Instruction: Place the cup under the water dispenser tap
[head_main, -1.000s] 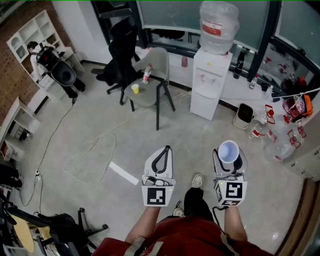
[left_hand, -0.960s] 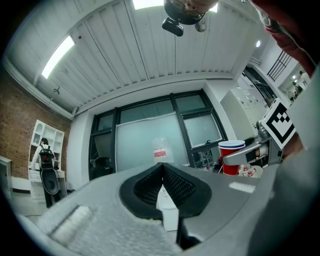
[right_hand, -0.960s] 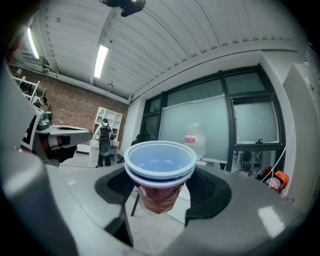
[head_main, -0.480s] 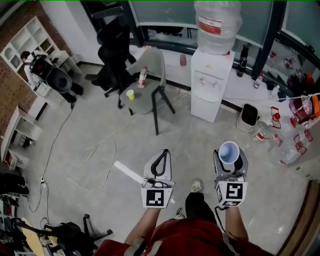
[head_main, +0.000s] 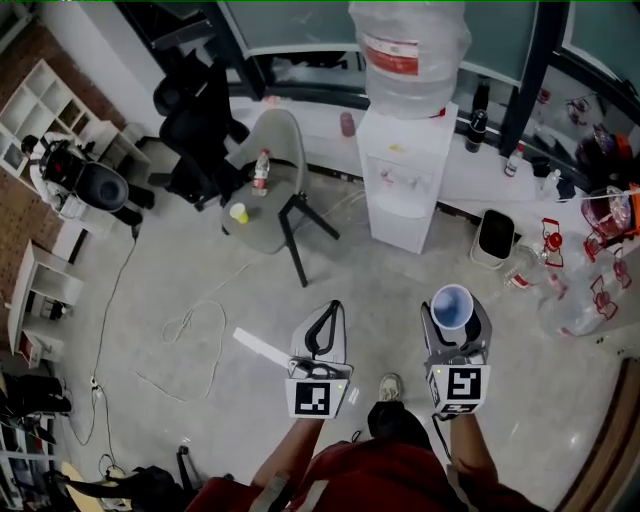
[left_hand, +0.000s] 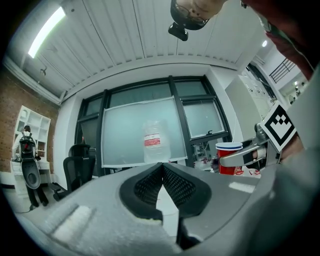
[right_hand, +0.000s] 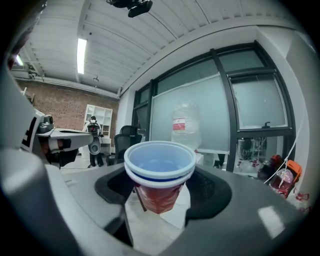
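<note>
Pinching the cup (right_hand: 159, 175), the right gripper (head_main: 456, 318) is well short of the water dispenser (head_main: 405, 180) — left gripper (head_main: 322, 325) jaws together, empty — placing remains.

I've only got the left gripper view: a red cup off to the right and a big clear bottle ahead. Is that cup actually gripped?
Observer: Yes. In the right gripper view the red plastic cup stands upright between the jaws of the right gripper, which press on its sides.
Operator: Anything inside it?
Observer: No. That view looks down into its pale inside, and it appears empty.
Operator: What's near the dispenser?
Observer: In the head view a grey chair stands to the left of the white water dispenser, apart from it.
</note>
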